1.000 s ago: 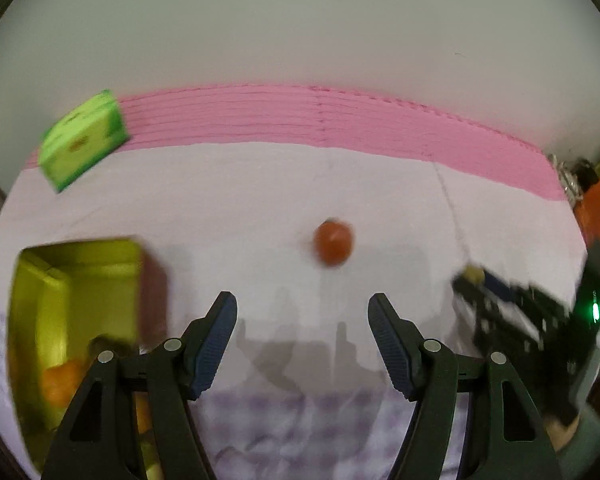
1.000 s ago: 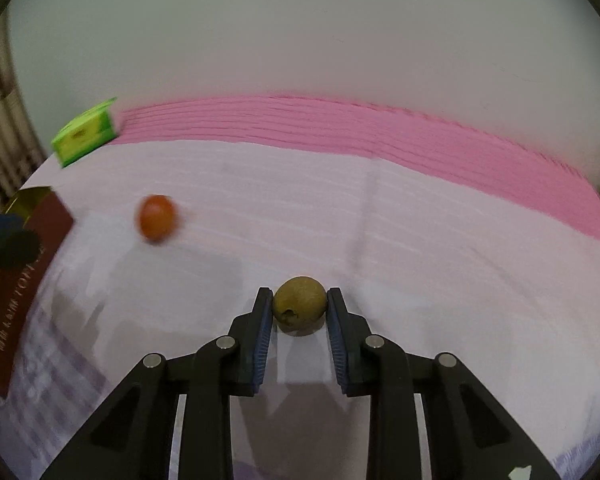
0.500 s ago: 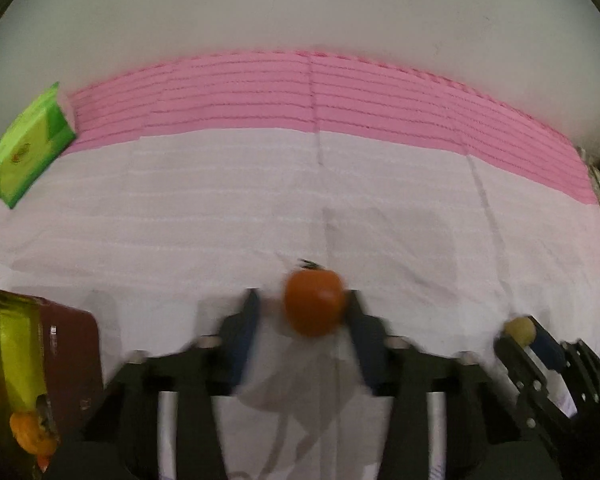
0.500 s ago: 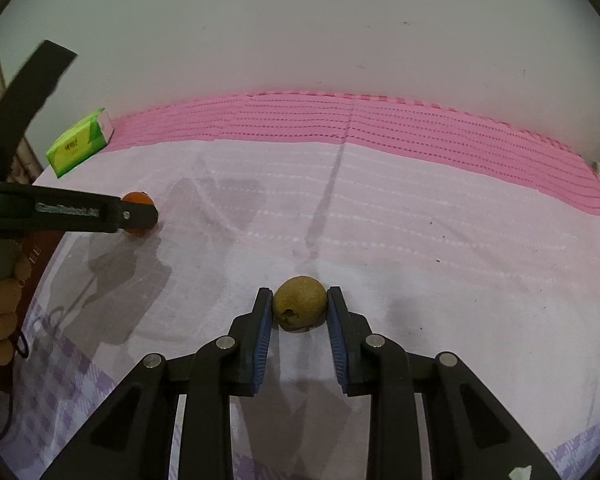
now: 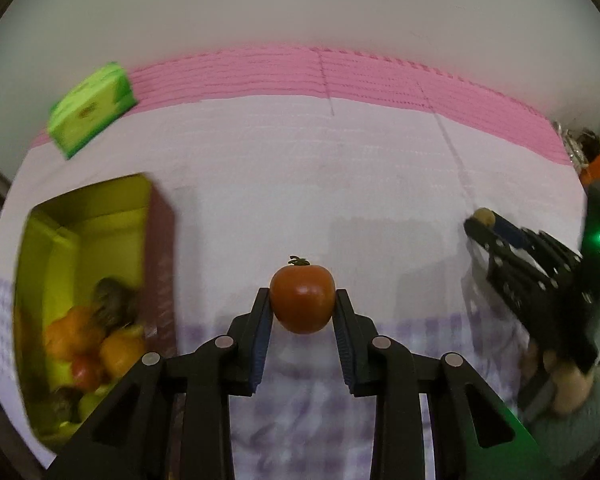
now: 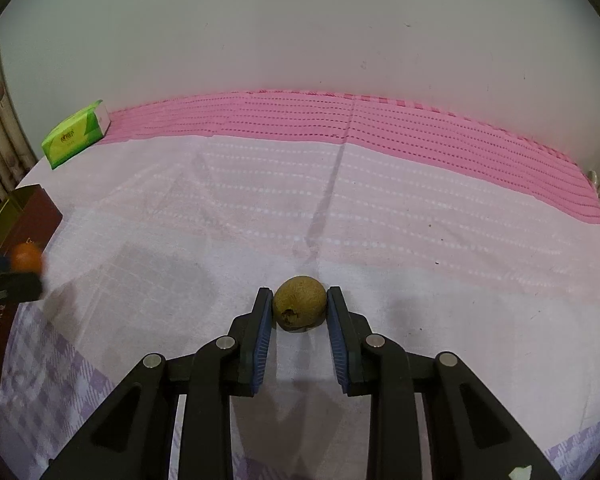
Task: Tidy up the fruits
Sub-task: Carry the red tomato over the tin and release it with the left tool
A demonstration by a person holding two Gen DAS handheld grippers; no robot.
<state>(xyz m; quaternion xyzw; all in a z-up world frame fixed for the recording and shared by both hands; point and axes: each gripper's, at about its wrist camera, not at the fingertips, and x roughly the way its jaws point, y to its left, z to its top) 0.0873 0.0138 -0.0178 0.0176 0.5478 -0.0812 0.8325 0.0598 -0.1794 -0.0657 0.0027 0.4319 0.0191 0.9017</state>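
Pale cloth [image 6: 420, 264] with a pink band along the far edge is covering the bed-like surface under both of your tools, and a plain wall is rising behind it. A green tissue pack [image 5: 90, 116] is lying far off to the front left.

Your left gripper [image 5: 302, 312] is clamping a tomato [image 5: 302, 298] between its blue pads, narrow and fully loaded. That fruit is round, glossy red-orange, and its small green stem is pointing up and away from you. It appears to be riding clear of the cloth, though the view is not settling that.

What matters for the coming move: the open box [image 5: 100, 248] is sitting to the left of this gripper, near it, its long side running away from you. Oranges and other fruit, blurred, are already piling at its near end, while the far end is showing bare yellow lining. Your left hand is clearly the nearer one, so it is probably swinging left and dropping first.

Your right gripper [image 6: 300, 312] is pinching a kiwi [image 6: 300, 308], brown, dull and fuzzy, with a dark scar facing you. It is sitting on or just above the cloth. From this tool the box is lying far to the left, well apart.
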